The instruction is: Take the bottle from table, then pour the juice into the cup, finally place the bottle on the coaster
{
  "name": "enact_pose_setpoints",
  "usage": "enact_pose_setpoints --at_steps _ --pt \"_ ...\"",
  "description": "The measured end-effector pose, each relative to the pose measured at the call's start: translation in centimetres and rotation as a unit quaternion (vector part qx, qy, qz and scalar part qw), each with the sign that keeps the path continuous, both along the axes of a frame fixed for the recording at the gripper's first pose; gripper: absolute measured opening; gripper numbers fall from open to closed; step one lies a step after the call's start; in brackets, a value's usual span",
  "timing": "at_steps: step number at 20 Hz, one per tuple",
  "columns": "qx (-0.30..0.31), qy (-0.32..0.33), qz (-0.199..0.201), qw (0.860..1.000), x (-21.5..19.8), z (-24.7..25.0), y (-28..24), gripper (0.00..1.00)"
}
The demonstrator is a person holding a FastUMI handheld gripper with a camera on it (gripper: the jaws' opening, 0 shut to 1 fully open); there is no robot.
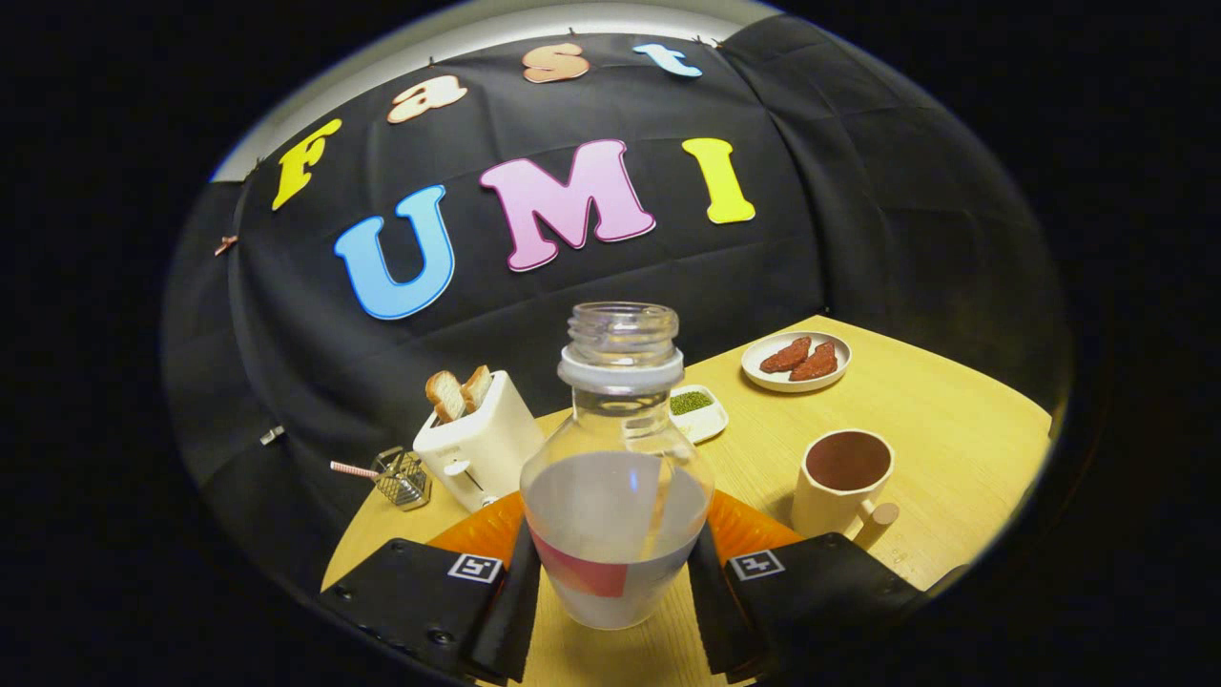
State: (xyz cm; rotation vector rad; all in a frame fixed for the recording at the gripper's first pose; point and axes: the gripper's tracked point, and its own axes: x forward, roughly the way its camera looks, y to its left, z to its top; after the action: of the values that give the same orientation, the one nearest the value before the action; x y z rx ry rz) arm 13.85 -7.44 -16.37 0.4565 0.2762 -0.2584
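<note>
Wooden table (954, 429) carries, left to right: wire holder (401, 477), toaster (482, 444) with bread, small dish (699, 412), cup (844, 482), plate (796, 363). Gripper (615, 592) fingers press both sides of the uncapped, upright bottle (618, 477), part-filled with pale liquid. Cup stands near, right of the bottle.

Uncapped bottle (617, 477) upright; cup (844, 482) beside it.
</note>
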Motion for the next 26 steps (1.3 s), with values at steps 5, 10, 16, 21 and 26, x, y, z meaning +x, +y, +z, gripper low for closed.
enact_pose_setpoints --at_steps 5,10,16,21,26 --pt "0.121 -0.003 -0.004 0.993 -0.1 -0.6 -0.3 0.71" --pt "0.205 0.021 0.008 0.979 0.0 -4.2 -1.0 0.71" --pt "0.333 -0.003 -0.062 0.941 0.4 -5.4 -3.8 0.71" --pt "0.423 -0.008 -0.096 0.901 0.3 -6.2 -4.5 0.71" --pt "0.478 -0.007 -0.118 0.871 1.5 -5.6 -4.6 0.71"
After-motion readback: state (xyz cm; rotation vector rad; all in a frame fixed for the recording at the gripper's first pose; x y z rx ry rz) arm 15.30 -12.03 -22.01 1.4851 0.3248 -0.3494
